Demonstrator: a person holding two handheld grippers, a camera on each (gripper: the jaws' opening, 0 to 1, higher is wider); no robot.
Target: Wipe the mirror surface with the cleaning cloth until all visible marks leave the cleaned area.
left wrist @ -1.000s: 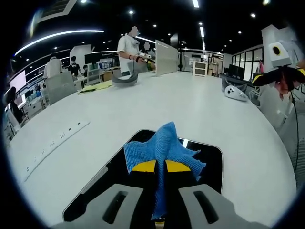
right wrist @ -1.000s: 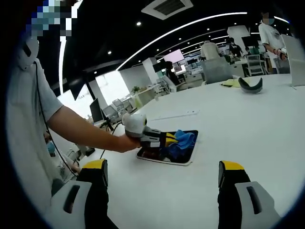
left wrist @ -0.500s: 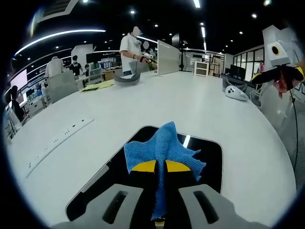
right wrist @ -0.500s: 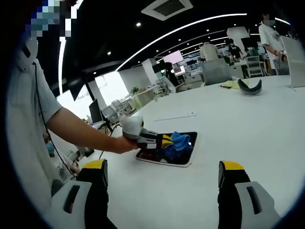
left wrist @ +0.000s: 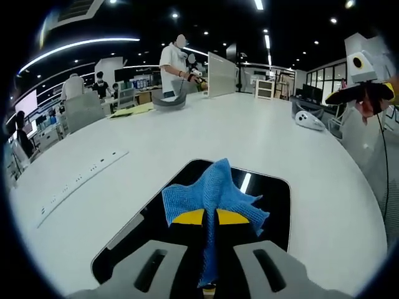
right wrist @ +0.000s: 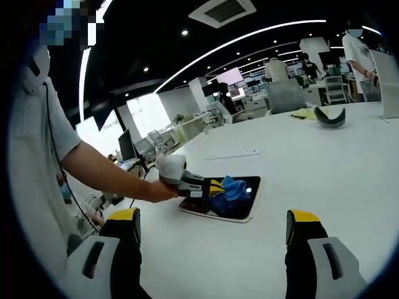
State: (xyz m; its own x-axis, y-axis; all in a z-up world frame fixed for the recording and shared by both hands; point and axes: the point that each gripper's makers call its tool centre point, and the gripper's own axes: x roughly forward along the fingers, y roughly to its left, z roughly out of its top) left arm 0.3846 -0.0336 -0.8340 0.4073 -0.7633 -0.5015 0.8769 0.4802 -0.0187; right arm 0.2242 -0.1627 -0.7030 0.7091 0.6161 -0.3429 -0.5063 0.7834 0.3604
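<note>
A blue cleaning cloth (left wrist: pixel 213 196) is pinched between the jaws of my left gripper (left wrist: pixel 210 218), which is shut on it and rests over a dark rectangular mirror (left wrist: pixel 268 199) lying flat on the white table. The right gripper view looks at this from a distance: the left gripper (right wrist: pixel 215 189), the cloth (right wrist: pixel 230 189) and the mirror (right wrist: pixel 245 208) sit at mid-table. My right gripper (right wrist: pixel 212 232) hovers well short of the mirror, its yellow-tipped jaws wide apart with nothing between them. It also hangs at the upper right as the right gripper (left wrist: pixel 365 93).
A power strip (left wrist: pixel 81 184) lies on the table left of the mirror. A grey curved object (left wrist: pixel 167 103) and yellow sheets (left wrist: pixel 128 112) sit at the far edge. A white device (left wrist: pixel 308 120) rests far right. A person (left wrist: pixel 176 65) stands beyond the table.
The left gripper with the cloth has slid a little back across the mirror, so more dark glass shows ahead of the cloth. The right gripper stays open and still.
</note>
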